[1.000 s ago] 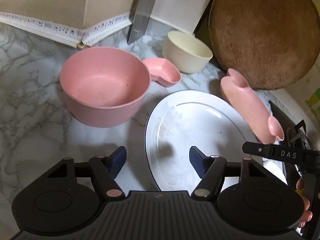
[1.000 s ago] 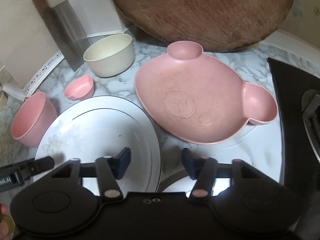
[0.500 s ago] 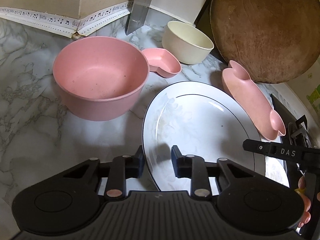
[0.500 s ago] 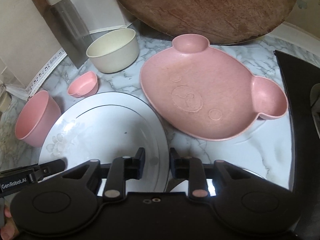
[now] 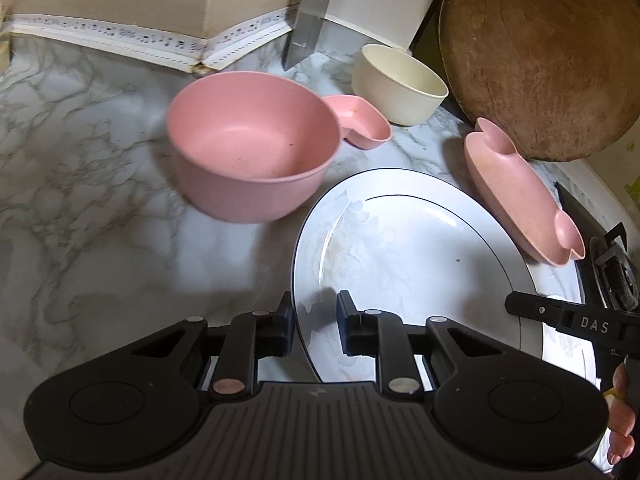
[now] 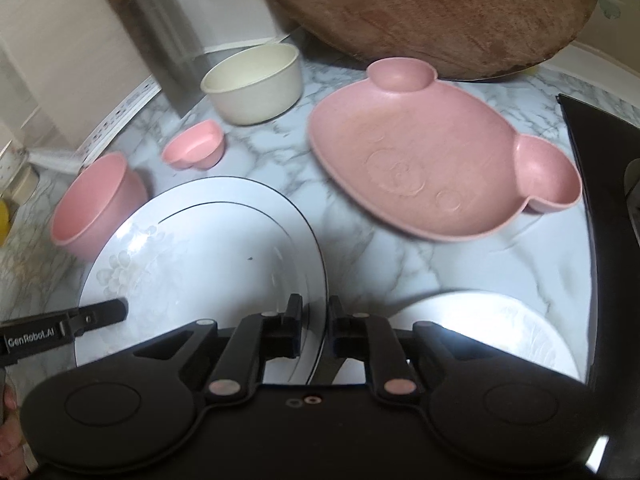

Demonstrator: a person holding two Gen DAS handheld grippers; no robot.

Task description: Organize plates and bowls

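Note:
A large white oval plate (image 5: 408, 256) with a thin dark ring is held by both grippers. My left gripper (image 5: 316, 322) is shut on its left rim. My right gripper (image 6: 314, 322) is shut on its right rim (image 6: 316, 264). The plate (image 6: 200, 256) is lifted and tilted above the marble counter. A second white plate (image 6: 492, 332) lies on the counter below, at the right. A pink bear-shaped plate (image 6: 432, 160) lies beyond it and shows edge-on in the left wrist view (image 5: 520, 196).
A large pink bowl (image 5: 252, 156), a small pink heart dish (image 5: 360, 120) and a cream bowl (image 5: 400, 84) stand behind the plate. A round wooden board (image 5: 540, 52) leans on the wall. A black stove (image 6: 608, 208) borders the right side.
Both grippers closed from open onto opposite rims of the white oval plate. The plate has risen and tilted, uncovering the second white plate beneath.

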